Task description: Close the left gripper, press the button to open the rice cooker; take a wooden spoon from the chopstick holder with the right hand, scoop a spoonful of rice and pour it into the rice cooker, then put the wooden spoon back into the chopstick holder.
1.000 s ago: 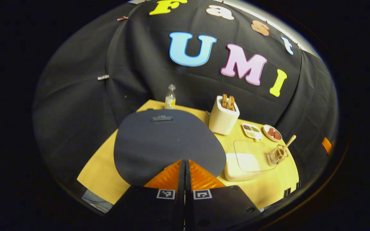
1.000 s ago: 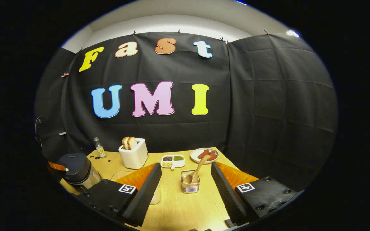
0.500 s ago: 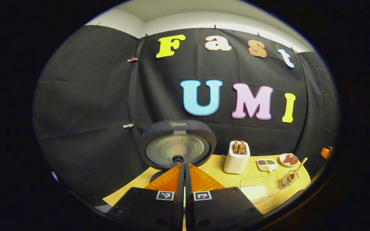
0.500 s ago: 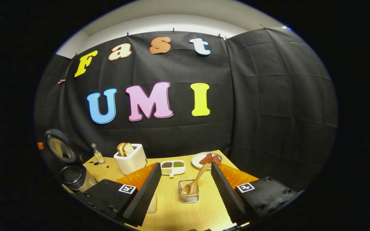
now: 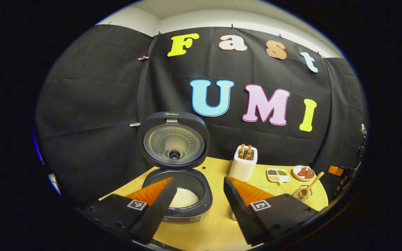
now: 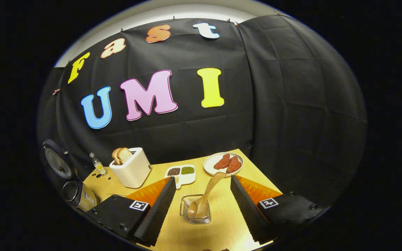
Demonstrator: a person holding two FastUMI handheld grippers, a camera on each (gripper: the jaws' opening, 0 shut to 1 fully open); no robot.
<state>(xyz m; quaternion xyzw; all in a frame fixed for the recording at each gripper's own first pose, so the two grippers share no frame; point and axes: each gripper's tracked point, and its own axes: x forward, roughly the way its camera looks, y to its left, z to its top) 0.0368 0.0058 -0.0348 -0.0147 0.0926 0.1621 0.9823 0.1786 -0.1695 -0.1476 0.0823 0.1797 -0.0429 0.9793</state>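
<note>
I see the rice cooker (image 5: pixel 176 193) standing open, lid up, so the spoon step is in hand. My left gripper (image 5: pixel 196 202) hangs wide and empty before it. My right gripper (image 6: pixel 201 205), spread and empty, frames the wooden spoon (image 6: pixel 204 198) in the chopstick holder (image 6: pixel 195 211); next I must close on its handle.

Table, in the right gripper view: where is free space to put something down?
Bare table lies beside the chopstick holder, toward the plate. Bare wood also lies between rice cooker and toaster. Crowded: toaster, divided dish, plate along the back.
</note>
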